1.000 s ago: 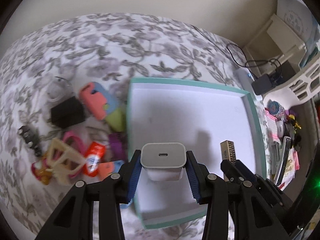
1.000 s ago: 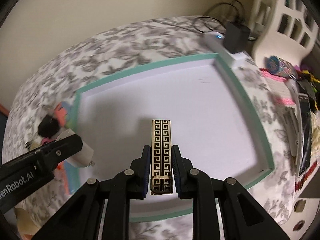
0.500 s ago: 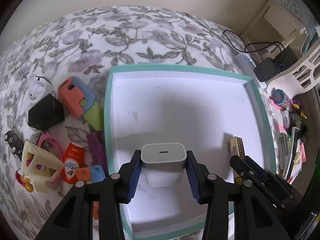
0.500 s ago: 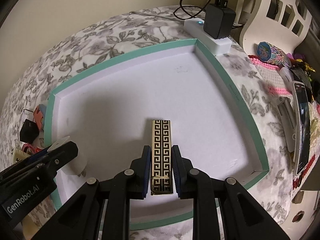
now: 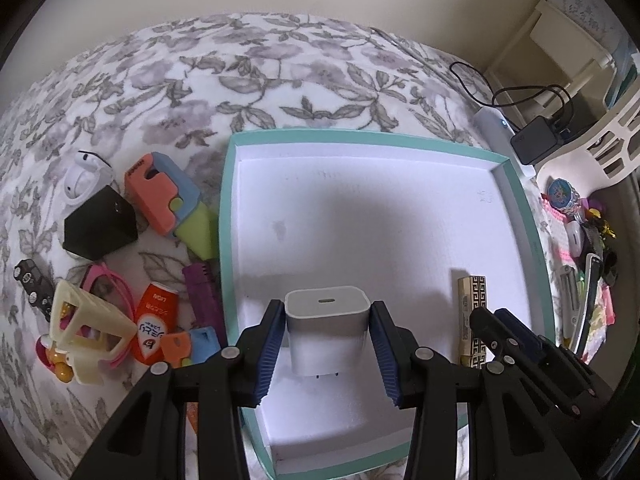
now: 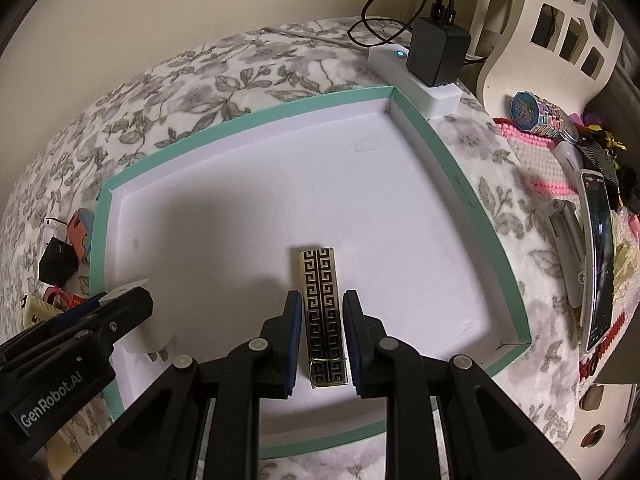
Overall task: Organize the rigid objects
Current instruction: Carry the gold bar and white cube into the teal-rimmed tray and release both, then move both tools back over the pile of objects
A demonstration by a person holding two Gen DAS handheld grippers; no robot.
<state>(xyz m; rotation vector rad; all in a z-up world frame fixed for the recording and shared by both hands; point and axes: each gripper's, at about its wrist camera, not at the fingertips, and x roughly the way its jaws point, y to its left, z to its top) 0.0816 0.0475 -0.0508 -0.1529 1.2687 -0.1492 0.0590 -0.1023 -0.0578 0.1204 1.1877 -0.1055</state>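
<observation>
A teal-rimmed white tray (image 5: 226, 216) (image 6: 452, 160) lies on the flowered bedspread. My left gripper (image 5: 326, 328) is shut on a white USB charger (image 5: 326, 312), plug prongs down, low over the tray's near-left floor. From the right wrist view, that charger (image 6: 154, 332) appears to be at or touching the tray floor. My right gripper (image 6: 322, 328) is shut on a slim gold box with a black key pattern (image 6: 320, 292), lying lengthwise low over the tray's near-right part. The left wrist view shows the same gold box (image 5: 472, 300) by the right gripper's fingers (image 5: 486, 328).
Left of the tray lie several loose items: a black block (image 5: 98, 222), an orange-blue-green toy (image 5: 168, 196), a white earbud case (image 5: 80, 176), a cream frame (image 5: 86, 328) and an orange tube (image 5: 154, 328). A power strip with a black adapter (image 6: 436, 52) sits at the tray's far corner. Clutter and a phone (image 6: 598, 256) lie on the right.
Both grippers have moved forward and lower over the tray, still holding the charger and the gold box. The tray now fills more of both views.
</observation>
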